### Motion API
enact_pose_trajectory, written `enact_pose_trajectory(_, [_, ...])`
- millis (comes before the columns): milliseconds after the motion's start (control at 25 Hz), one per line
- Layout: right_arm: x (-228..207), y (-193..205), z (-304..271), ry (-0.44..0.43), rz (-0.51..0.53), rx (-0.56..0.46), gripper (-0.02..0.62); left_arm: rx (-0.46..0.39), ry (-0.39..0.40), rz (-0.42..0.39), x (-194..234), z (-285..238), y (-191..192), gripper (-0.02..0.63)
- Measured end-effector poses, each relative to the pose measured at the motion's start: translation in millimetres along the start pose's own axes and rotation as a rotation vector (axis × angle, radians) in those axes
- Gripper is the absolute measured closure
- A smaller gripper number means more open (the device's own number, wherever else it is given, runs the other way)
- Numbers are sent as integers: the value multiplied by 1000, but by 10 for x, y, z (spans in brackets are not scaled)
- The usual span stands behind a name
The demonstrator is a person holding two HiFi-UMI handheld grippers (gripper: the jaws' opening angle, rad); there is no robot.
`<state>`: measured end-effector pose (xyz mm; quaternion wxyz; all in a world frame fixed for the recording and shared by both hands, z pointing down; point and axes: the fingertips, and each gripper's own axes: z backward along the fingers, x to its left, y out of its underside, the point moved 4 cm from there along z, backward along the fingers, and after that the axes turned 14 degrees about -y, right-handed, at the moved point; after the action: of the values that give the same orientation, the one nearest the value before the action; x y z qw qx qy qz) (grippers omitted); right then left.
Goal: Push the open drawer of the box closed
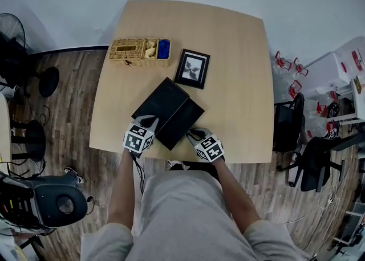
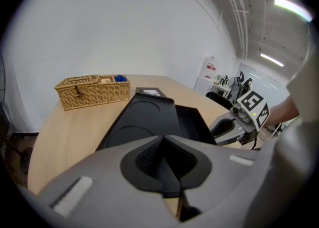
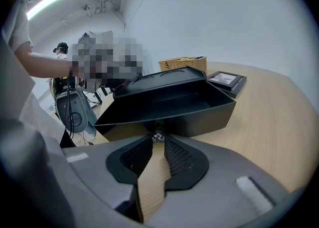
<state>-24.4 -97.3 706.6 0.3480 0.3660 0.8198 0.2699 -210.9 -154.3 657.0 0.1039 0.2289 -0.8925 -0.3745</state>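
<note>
Plainly the black drawer (image 3: 164,100) stands well out of the flat black box (image 1: 161,101), closing undone, the right hand-held gripper (image 3: 158,140) pinched narrow on its small metal knob (image 3: 158,135), the left hand-held gripper (image 2: 163,146) closed empty beside the box.

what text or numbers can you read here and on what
No words or numbers are readable.
Marker cubes on the left gripper and right gripper: code squares, no letters.
Red labels on the white box: too small.
Red-and-white sign in the background: blurred.
</note>
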Motion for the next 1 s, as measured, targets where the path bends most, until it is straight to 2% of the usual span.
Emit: enact_pose_trajectory(1000, [-17, -137, -141, -9, -9, -10, 520, -10, 13, -2, -17, 29, 9, 554])
